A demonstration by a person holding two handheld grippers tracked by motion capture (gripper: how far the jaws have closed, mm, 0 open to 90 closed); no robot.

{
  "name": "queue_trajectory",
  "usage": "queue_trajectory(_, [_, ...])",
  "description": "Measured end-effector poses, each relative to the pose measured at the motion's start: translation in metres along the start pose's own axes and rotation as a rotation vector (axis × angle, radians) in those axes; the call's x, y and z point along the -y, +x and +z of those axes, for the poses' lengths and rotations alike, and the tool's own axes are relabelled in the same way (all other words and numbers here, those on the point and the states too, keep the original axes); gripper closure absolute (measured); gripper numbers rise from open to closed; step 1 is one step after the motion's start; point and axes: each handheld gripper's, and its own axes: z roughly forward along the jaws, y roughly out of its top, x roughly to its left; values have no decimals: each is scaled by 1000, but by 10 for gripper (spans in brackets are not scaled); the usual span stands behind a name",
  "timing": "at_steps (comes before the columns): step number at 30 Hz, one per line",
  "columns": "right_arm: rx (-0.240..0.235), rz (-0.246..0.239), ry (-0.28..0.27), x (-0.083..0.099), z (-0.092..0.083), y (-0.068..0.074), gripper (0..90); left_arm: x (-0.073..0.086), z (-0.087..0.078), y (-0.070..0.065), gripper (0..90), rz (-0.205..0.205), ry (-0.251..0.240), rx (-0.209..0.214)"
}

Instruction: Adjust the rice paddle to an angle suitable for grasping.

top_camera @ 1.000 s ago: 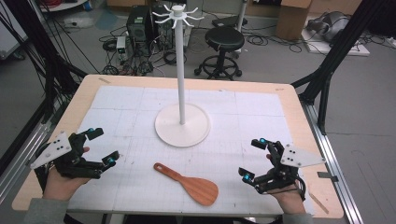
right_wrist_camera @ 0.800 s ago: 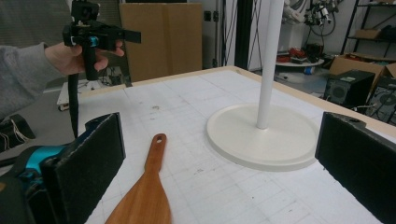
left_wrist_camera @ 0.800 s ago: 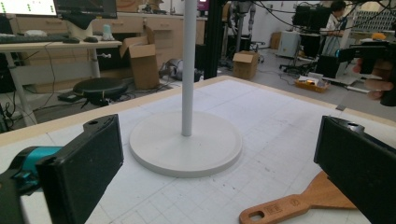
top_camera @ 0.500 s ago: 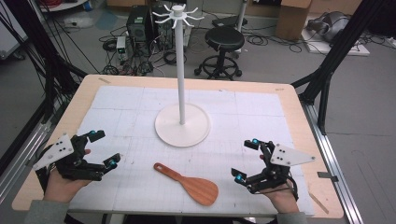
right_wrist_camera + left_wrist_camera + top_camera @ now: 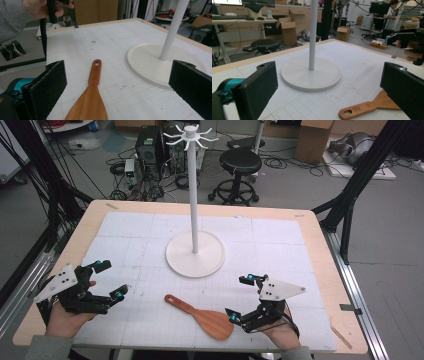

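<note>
A wooden spatula (image 5: 202, 317) lies flat on the white mat near the front edge, its holed handle (image 5: 96, 65) toward the left. My right gripper (image 5: 239, 296) hovers just right of its blade, jaws wide open, and the blade (image 5: 87, 106) lies between them in the right gripper view. My left gripper (image 5: 111, 279) rests at the front left, open and empty, a short way from the spatula handle (image 5: 362, 109). A white stand (image 5: 194, 251) with a tall pole and hooks on top rises from mid-table.
The stand's round base (image 5: 311, 73) lies just beyond both grippers. A white gridded mat (image 5: 280, 245) covers most of the wooden table. A black stool (image 5: 240, 162), boxes and cables sit on the floor behind the table.
My right gripper has moved left, from the front right corner to beside the spatula's blade. The left gripper has shifted only slightly.
</note>
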Motion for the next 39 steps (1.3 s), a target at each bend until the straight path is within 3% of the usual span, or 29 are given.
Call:
queue_trajectory(5, [-11, -6, 20, 0, 12, 5, 7, 1, -2, 0, 18, -4, 0, -4])
queue_trajectory(8, [-11, -9, 36, -1, 19, 10, 88, 1, -3, 1, 18, -4, 0, -7])
queue_trajectory(10, [-15, -5, 44, -2, 23, 12, 199, 1, -3, 1, 18, -5, 0, -8])
queue_trajectory(11, [-15, -5, 44, -2, 23, 12, 199, 1, -3, 1, 18, -5, 0, -8])
queue_trajectory(13, [-12, 4, 46, -2, 29, 16, 335, 2, -4, 1, 18, -7, 0, -10])
queue_trajectory(15, [-6, -6, 47, -2, 30, 18, 373, 2, -4, 1, 18, -7, 0, -12])
queue_trajectory(16, [-6, -9, 42, -2, 33, 21, 472, 2, -5, 1, 18, -11, 1, -13])
queue_trajectory(18, [4, -20, 44, -2, 35, 24, 558, 2, -5, 1, 18, -13, 2, -15])
queue_trajectory(25, [-12, -40, 67, -2, 42, 31, 771, 3, -8, 1, 18, -12, 5, -22])
queue_trajectory(32, [-29, -61, 102, 2, 50, 36, 889, 4, -10, 2, 18, -17, 7, -25])
queue_trajectory(39, [-36, -28, 113, 9, 55, 39, 893, 4, -10, 2, 18, -21, 6, -25])
